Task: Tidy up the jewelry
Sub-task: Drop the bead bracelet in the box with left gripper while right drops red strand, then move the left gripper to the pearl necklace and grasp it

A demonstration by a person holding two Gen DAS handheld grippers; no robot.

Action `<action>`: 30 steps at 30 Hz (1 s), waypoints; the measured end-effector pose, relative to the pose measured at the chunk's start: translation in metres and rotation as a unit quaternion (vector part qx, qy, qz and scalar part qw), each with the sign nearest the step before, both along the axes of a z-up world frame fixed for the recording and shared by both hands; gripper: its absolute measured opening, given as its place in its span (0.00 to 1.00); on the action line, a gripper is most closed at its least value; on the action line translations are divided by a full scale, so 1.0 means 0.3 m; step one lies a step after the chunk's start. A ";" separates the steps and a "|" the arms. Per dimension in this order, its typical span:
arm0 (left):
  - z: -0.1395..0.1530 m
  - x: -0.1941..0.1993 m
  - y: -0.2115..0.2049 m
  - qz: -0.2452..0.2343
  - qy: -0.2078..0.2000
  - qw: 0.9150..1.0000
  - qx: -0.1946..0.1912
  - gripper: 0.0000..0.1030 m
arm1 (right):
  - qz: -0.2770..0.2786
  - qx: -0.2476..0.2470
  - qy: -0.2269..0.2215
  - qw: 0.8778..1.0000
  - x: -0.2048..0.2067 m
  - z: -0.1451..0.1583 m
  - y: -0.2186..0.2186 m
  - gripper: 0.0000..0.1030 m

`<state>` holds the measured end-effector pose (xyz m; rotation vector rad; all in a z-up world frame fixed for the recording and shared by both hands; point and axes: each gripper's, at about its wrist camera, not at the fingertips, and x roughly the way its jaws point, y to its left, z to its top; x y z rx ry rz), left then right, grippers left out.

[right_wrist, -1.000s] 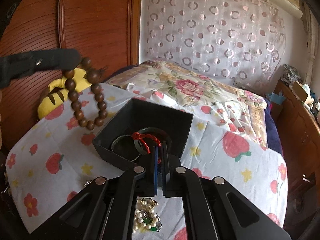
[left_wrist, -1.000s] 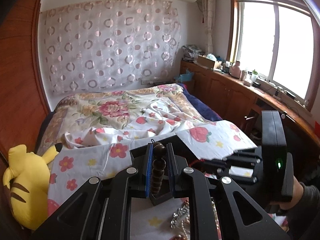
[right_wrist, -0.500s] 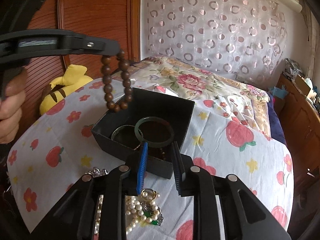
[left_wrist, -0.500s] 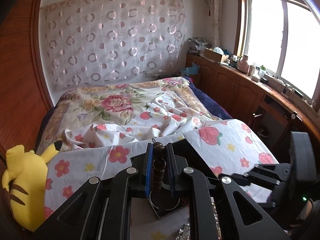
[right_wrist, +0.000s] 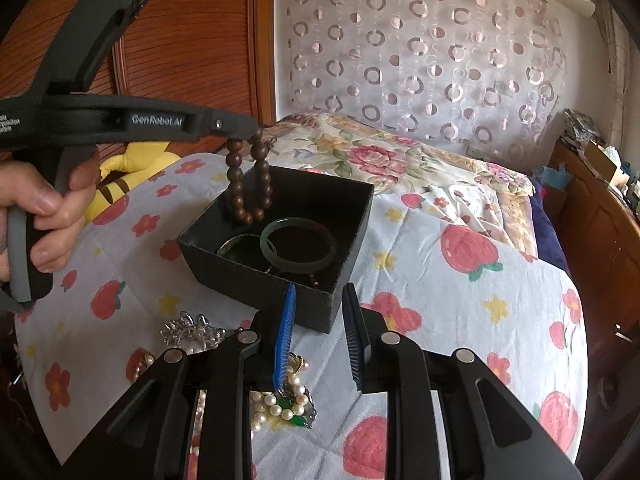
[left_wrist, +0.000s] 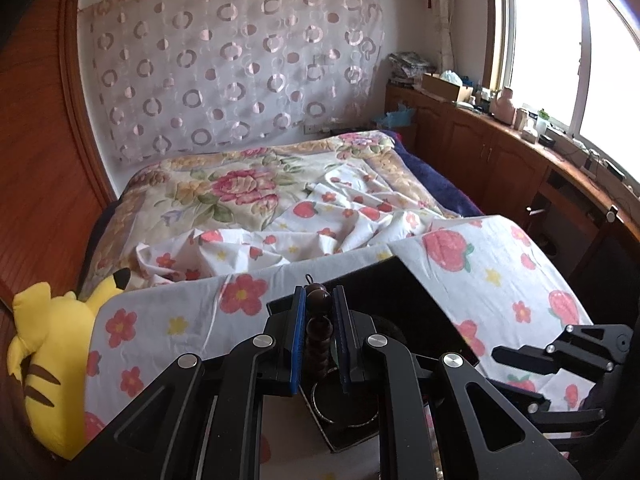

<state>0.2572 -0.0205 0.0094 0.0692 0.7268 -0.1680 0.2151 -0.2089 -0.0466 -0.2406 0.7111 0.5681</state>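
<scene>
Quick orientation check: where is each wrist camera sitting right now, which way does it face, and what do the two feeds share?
Left wrist: behind the left gripper, facing the bed, curtain and window; its fingers pinch the wooden bead bracelet over the black box; the right gripper shows at lower right.
Right wrist: behind the open right gripper, facing the box, the jade bangle inside and the pearl jewelry on the cloth; the left hand shows.
Shared: box, bracelet, bed, yellow plush toy.
</scene>
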 end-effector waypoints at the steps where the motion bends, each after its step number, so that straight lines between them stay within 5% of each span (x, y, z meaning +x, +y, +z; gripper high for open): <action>1: -0.006 0.000 0.000 0.000 0.002 1.000 0.001 0.12 | 0.000 0.000 0.000 1.000 0.001 0.000 0.000 0.26; 9: -0.022 -0.016 0.006 -0.005 -0.003 1.000 0.007 0.14 | 0.002 0.000 -0.002 1.000 -0.007 -0.002 -0.004 0.26; 21: -0.083 -0.213 0.046 -0.017 -0.020 1.000 -0.006 0.48 | 0.000 0.015 0.003 1.000 -0.058 -0.007 -0.036 0.26; 30: -0.157 -0.370 0.095 -0.027 -0.003 0.999 -0.032 0.48 | 0.003 0.026 0.017 1.000 -0.151 -0.042 -0.079 0.26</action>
